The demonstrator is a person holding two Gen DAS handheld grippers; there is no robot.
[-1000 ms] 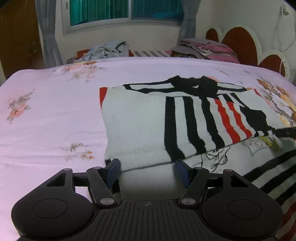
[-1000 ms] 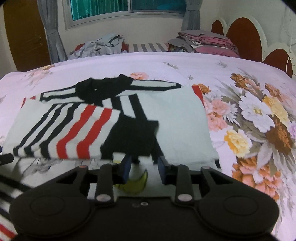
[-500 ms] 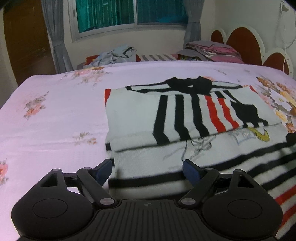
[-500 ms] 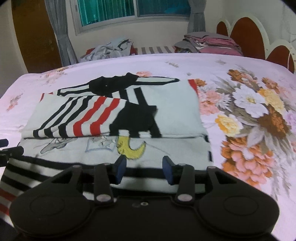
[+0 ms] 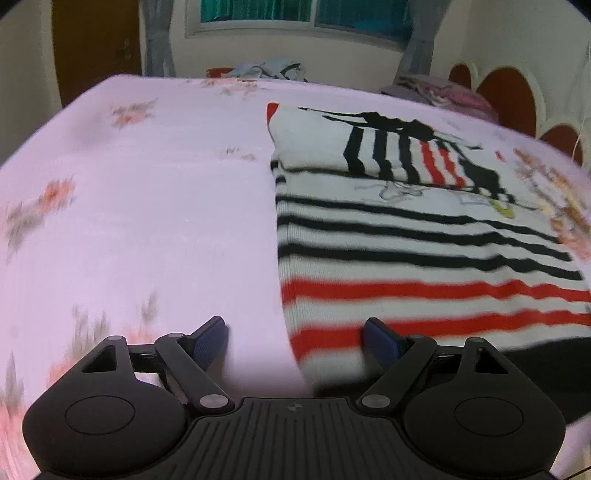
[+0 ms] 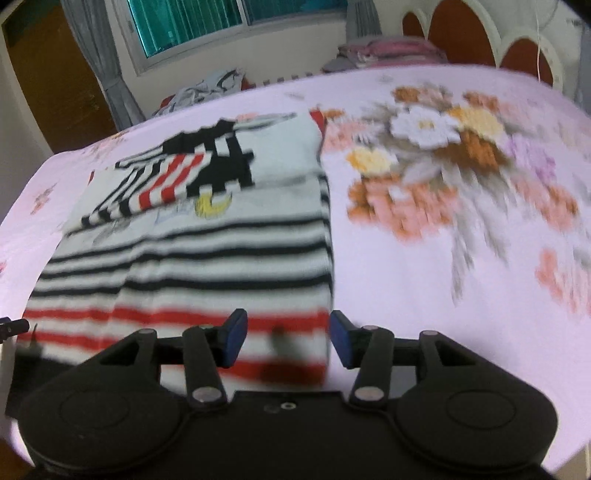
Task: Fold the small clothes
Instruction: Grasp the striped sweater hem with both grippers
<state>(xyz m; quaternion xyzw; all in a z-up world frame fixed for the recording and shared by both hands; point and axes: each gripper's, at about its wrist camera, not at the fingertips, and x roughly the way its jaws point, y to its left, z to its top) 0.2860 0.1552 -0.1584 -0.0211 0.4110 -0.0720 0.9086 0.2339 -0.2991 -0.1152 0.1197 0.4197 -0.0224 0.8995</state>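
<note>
Striped sweater (image 5: 424, 236) lies lengthwise, neckline toward the window (image 6: 236, 22).

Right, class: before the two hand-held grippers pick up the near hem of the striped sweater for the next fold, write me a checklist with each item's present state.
1. Left hand-held gripper open: ok, jaws spread wide.
2. Right hand-held gripper open: ok, nothing between its fingers.
3. Grippers at the two near corners of the striped sweater: ok, each straddles a side edge near the hem.
4. Sleeves folded in over the chest: ok, both lie across the upper half.
5. Sweater lying flat on the bedsheet: ok, though one long crease runs down the body.
6. Fingers low enough to catch the fabric: cannot tell, the frames are blurred.
</note>
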